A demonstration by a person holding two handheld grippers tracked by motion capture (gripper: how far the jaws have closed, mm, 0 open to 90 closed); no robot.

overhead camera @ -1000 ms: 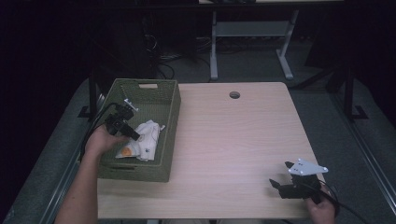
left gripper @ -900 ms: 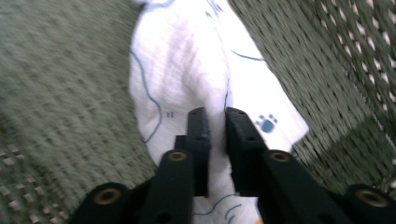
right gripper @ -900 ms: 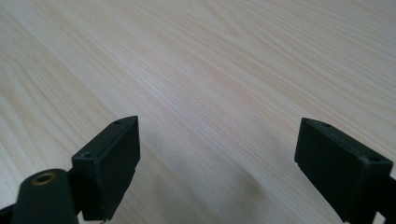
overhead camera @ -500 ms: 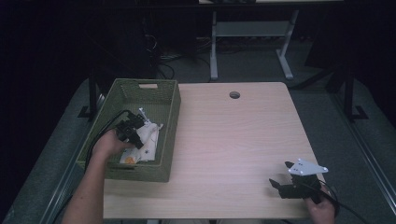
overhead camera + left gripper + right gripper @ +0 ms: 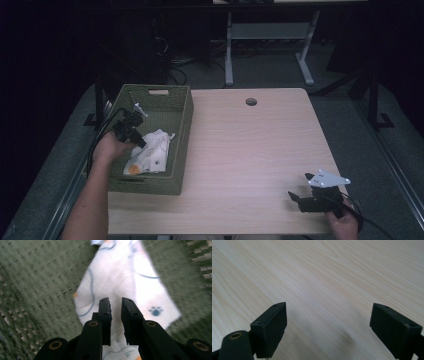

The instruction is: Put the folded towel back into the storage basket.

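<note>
The left gripper [image 5: 115,302] has just been closing its jaws over the white cloth [image 5: 125,285] in the green basket [image 5: 181,107], leaving a narrow gap with no fold visibly pinched. Since a second ago it has shifted along the basket, so a lift looks next. The right gripper [image 5: 328,320] rests wide open and empty on the bench [image 5: 260,150].

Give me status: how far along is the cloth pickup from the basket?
Early. Done: left gripper is down over the white printed cloth in the green basket, jaws nearly together; grasp unclear. Left: lifting the cloth out. Right gripper sits open on the table.

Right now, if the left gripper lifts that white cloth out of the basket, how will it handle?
The cloth is probably floppy: it lies crumpled in the basket. Likely light, being thin printed fabric. It may drape and drag over the woven wall when lifted.
</note>
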